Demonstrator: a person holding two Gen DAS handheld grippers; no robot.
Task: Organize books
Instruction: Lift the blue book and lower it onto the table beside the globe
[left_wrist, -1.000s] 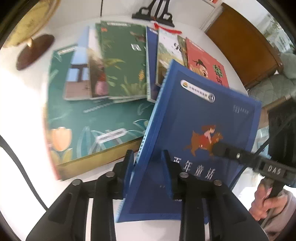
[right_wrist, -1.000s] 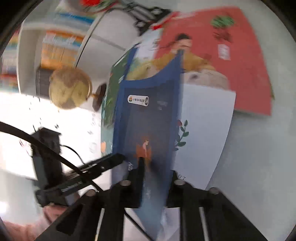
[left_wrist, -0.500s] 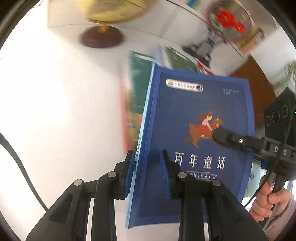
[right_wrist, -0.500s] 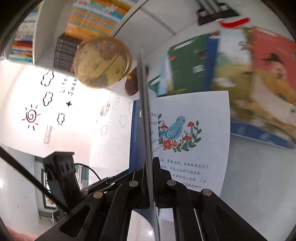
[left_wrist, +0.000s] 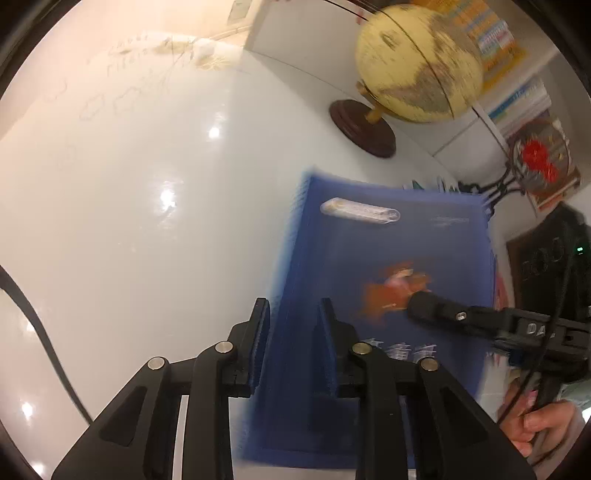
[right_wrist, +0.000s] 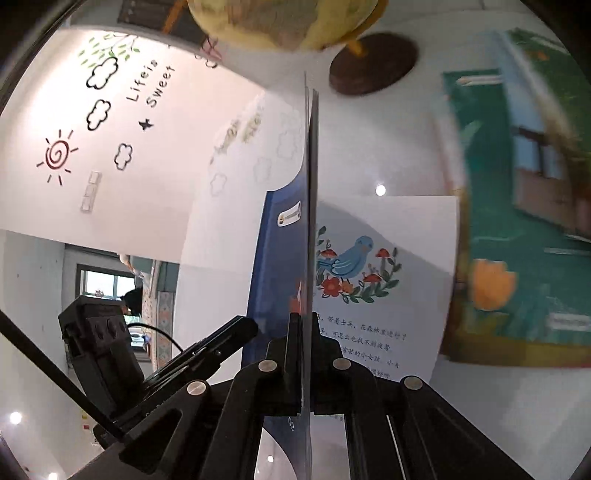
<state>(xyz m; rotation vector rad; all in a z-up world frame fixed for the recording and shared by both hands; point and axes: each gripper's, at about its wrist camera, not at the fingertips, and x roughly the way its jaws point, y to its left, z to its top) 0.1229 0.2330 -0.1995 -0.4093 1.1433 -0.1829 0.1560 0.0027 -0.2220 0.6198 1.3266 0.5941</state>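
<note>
Nearest, left gripper (left_wrist: 291, 314) clamped on the spine side of the blue book (left_wrist: 388, 266); right gripper (right_wrist: 303, 325) pinched shut on the front cover alone, edge-on in the right wrist view, a white page with a blue bird (right_wrist: 384, 280) fanned out beside it. Book held clear of the white table (left_wrist: 147, 221), tilted, now over a bare stretch instead of over the spread of books seen a second ago. Further off, globe (left_wrist: 417, 62) swung into view near the table's far edge; green book (right_wrist: 517, 240) lying flat at the right. Likely meaning: book carried away from the pile toward a fresh spot, placing not yet done.
</note>
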